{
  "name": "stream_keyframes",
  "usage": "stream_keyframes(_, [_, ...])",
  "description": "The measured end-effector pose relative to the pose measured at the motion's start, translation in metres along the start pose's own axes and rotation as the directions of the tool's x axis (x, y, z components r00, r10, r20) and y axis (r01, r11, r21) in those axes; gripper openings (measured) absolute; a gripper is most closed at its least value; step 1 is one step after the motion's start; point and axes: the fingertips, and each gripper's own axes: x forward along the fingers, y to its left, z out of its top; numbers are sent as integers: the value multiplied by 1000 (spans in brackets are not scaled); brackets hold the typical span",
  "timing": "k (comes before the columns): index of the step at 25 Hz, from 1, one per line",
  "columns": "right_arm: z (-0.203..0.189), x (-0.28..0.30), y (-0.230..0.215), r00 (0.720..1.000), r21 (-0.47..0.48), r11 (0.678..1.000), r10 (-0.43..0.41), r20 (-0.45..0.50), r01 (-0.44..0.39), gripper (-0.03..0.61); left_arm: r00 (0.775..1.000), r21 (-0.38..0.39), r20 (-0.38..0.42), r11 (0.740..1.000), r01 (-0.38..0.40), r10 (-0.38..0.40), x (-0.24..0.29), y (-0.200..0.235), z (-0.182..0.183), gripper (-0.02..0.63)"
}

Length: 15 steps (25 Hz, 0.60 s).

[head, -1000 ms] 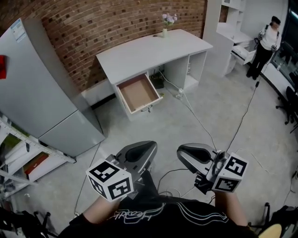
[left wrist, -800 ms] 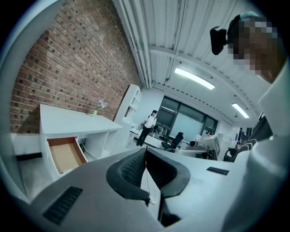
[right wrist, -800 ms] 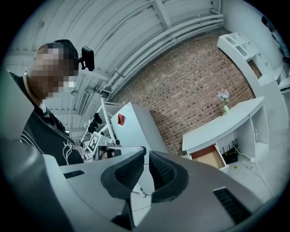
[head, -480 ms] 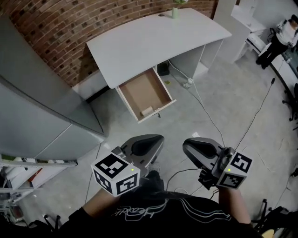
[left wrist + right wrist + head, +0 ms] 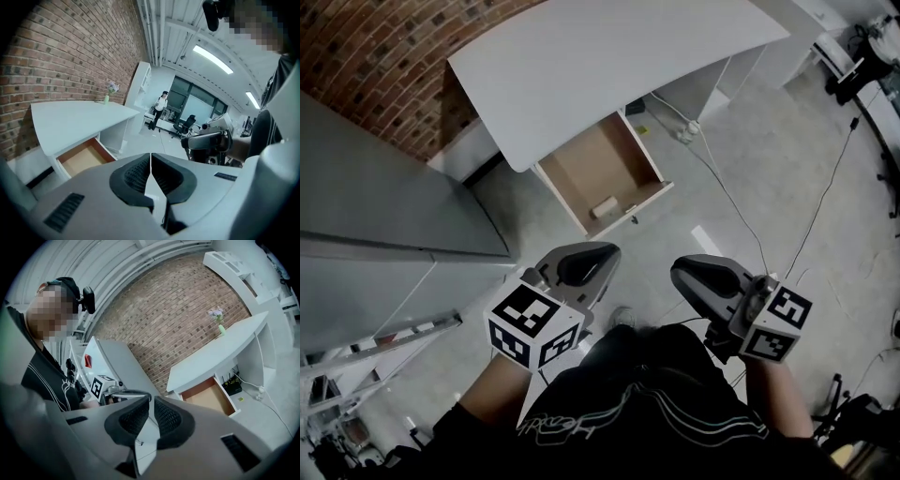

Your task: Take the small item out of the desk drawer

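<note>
Approach step. Left gripper [image 5: 150,160] closed, empty; right gripper [image 5: 151,405] near-closed, empty. Small pale cylindrical item [image 5: 603,208] in open wood-lined drawer [image 5: 598,161] of white table [image 5: 609,66], well ahead of both. Next, likely: move in, open jaws.

The drawer [image 5: 609,159] at 12 o'clock is pulled out and open on top, so there is room to reach in from above. The white desk top [image 5: 600,66] hangs over its back edge. Open floor [image 5: 666,234] leads up to it. A big grey cabinet [image 5: 384,216] stands at 9 o'clock. A cable [image 5: 727,202] lies at 2 o'clock.
</note>
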Motion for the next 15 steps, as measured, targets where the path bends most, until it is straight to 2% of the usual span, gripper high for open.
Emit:
stream_keyframes(5, [-6,15,-19,1000,13,1000,4,-22,-3,61,994,32,-109,999,-22,25,25,33,-18,25])
stream_keyframes(11, [6,24,-50,999,33,999,3,-35,-2,61,972,114,-208,990,-85,108,60,76,-23,28])
stream_keyframes(15, [7,34,-92,998,63,998,-20,-62,24,61,951,161,-273,981,-104,146,96,113,-32,85])
